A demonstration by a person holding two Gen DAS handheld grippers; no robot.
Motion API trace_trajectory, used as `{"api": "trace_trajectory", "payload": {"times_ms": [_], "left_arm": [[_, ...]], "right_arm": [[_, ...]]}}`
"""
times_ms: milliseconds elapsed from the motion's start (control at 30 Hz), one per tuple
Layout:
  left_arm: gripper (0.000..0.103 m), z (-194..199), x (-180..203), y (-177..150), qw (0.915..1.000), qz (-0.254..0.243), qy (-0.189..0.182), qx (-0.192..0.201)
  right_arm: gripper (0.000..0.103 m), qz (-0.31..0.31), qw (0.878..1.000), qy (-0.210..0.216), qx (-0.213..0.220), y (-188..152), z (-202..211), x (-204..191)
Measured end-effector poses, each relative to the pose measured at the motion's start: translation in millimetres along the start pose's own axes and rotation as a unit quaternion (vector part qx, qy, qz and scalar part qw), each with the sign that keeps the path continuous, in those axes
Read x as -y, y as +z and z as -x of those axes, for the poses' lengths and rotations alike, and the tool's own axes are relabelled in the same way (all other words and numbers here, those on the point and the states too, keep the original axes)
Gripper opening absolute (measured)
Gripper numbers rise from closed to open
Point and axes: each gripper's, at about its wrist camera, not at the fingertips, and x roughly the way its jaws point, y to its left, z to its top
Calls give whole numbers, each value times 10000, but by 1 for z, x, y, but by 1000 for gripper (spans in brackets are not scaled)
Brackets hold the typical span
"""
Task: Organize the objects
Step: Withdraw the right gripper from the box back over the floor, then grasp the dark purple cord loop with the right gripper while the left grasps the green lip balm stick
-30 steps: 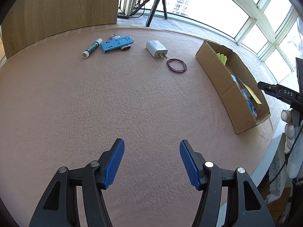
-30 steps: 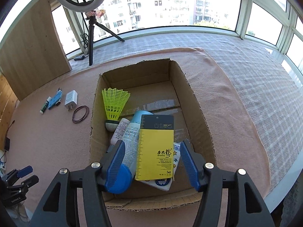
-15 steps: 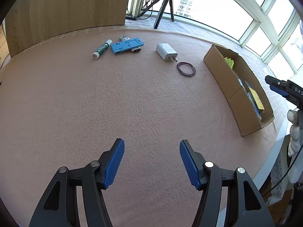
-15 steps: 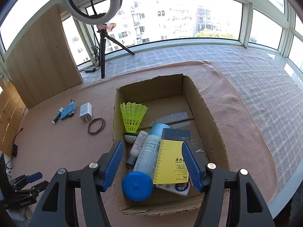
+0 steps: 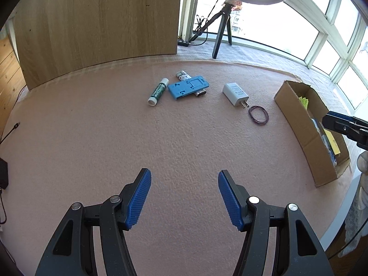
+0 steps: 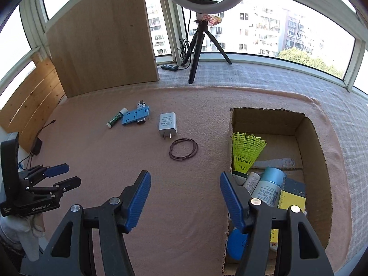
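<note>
Standing apart with nothing between them, the ribbed blue pads of the left gripper [image 5: 184,196] hang over bare pink fleece cloth [image 5: 115,142]; the right gripper [image 6: 185,197] likewise gapes empty, its left pad over the cloth and its right pad over the near wall of the cardboard box [image 6: 320,161]. Loose items, all lying on the cloth well beyond both sets of jaws: a thin dark rubber band [image 6: 183,148], a flat ring; just behind it a white rectangular wall charger [image 6: 167,123], prongs toward the band; farther left a flat blue moulded plastic piece [image 6: 135,115] resting across a small metallic-ended item, too small to identify; beside that a green-and-white cylindrical tube [image 6: 116,120]. Box contents: a yellow mesh plastic shuttlecock [image 6: 246,153], a pale blue cylindrical bottle [image 6: 268,188], a small white tube [image 6: 251,181] and a yellow card with a dark top band [image 6: 292,199]. Behind: an upright wooden panel [image 6: 103,39] and a ring light on a black tripod [image 6: 197,41].
</note>
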Motion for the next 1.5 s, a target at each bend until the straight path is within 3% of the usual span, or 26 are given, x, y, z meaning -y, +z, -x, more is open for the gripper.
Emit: {"api": "trace_trajectory", "payload": {"times_ms": [367, 533, 867, 1400, 1500], "left_arm": [[64, -24, -28, 49, 9997, 30, 240, 63], [64, -45, -33, 68, 9998, -19, 207, -36], [63, -80, -68, 106, 9994, 95, 295, -163], [60, -130, -66, 133, 9978, -177, 340, -533], [53, -138, -66, 134, 9973, -195, 333, -618]], "right_arm": [[58, 122, 9986, 183, -491, 12, -44, -16], [44, 222, 9973, 175, -679, 18, -62, -21], [36, 650, 9922, 6, -1061, 28, -102, -35], [32, 1100, 9828, -323, -1449, 34, -146, -35], [30, 1175, 9811, -351, -1494, 34, -151, -35]]}}
